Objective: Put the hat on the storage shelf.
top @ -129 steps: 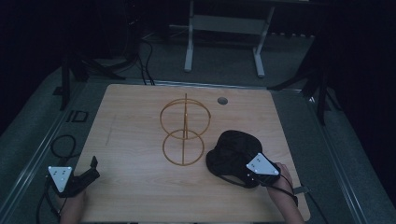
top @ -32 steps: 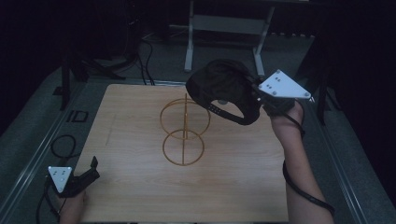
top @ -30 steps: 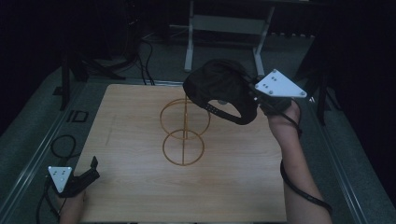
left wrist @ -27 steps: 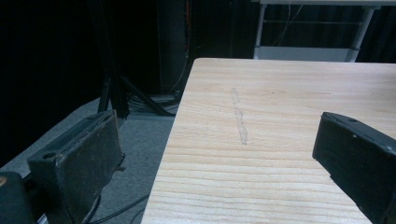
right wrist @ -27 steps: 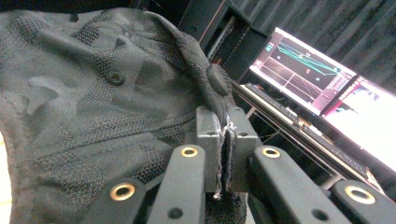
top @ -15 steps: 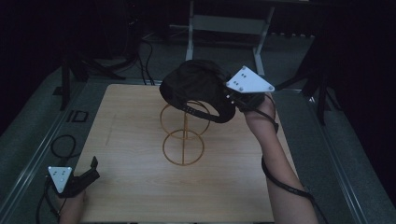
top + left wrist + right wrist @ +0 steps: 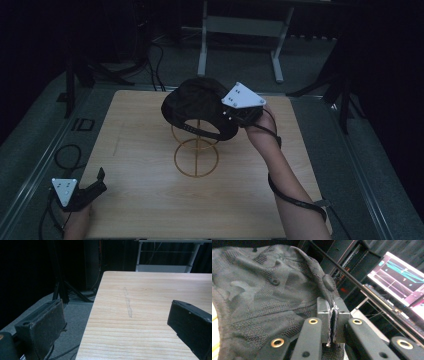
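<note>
- Right hand-held gripper (image 7: pixel 227 116) – jaws clamped on the dark cap (image 7: pixel 192 100), held over the wire stand (image 7: pixel 196 150)
- Left hand-held gripper (image 7: pixel 97 181) – jaws wide, empty, at the table (image 7: pixel 150 200) edge

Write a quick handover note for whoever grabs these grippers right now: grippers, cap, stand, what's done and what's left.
Right gripper: shut on the cap, pinching its fabric edge, held in the air above the wire stand.
Left gripper: open, holding nothing, low at the near left corner of the table.
Done: cap is lifted and over the stand's top.
Left: probably lower the cap onto the stand so it sits on the upper ring, then open the jaws and pull back.
</note>
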A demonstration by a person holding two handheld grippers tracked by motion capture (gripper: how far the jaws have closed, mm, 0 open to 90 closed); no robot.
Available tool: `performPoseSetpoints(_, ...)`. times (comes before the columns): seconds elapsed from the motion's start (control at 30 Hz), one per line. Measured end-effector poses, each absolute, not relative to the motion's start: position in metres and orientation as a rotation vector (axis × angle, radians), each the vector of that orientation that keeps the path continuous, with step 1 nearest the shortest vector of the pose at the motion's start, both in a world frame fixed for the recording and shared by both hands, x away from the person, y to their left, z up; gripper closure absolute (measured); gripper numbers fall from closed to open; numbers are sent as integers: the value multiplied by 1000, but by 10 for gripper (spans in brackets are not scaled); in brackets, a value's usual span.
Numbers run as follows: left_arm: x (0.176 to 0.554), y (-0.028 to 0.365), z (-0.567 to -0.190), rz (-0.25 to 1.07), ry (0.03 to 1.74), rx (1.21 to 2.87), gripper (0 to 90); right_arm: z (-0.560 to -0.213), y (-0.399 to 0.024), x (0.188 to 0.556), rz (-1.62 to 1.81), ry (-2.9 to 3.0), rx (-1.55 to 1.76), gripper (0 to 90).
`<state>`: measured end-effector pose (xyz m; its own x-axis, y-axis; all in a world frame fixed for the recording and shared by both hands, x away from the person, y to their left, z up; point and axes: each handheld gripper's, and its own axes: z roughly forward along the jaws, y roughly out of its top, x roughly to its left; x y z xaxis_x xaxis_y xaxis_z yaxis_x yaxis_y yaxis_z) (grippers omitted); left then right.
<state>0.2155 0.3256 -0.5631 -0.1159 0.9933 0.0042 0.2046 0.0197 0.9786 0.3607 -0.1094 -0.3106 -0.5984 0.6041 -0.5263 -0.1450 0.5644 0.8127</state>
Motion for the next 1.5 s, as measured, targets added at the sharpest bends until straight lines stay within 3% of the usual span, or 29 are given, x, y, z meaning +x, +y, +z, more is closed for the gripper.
performPoseSetpoints(0.37, 215, 326, -563, 1183, 1451, 1297, 18, -333, -99, 365, 1086, 2010, 367, 843)
performPoseSetpoints(0.8, 215, 325, -563, 1181, 1448, 1297, 18, -345, -96, 366, 1170, 2112, 372, 618)
performPoseSetpoints(1.13, 215, 325, -563, 1180, 1447, 1300, 18, -349, -96, 365, 1174, 2127, 374, 605)
performPoseSetpoints(1.5, 215, 325, -563, 1179, 1447, 1301, 18, -345, -104, 366, 1196, 2103, 425, 502)
